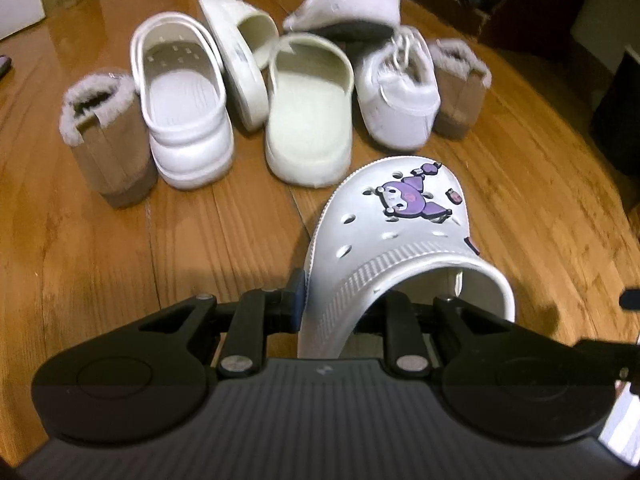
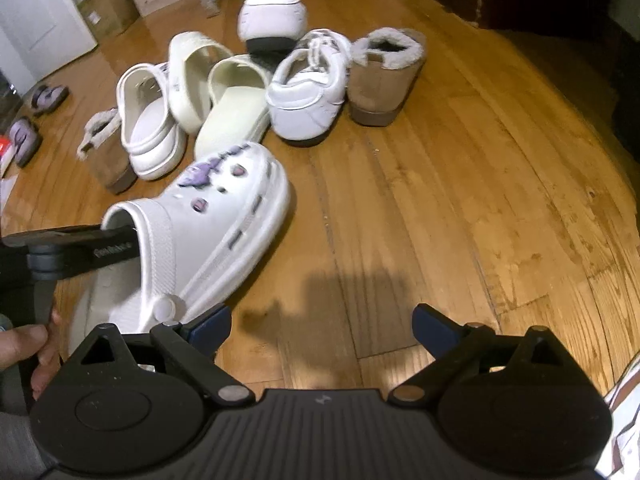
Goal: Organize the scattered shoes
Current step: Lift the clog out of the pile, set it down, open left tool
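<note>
In my left gripper (image 1: 340,304) the jaws are clamped on the side wall of the white charm clog (image 1: 396,236), which hangs low over the wooden floor (image 1: 120,260), toe toward the shoe pile (image 1: 256,92). My right gripper (image 2: 322,326) is spread wide with nothing in it, over bare boards. I judge the sorting barely begun: boots, its matching clog, slides and sneakers lie jumbled, none paired.
</note>
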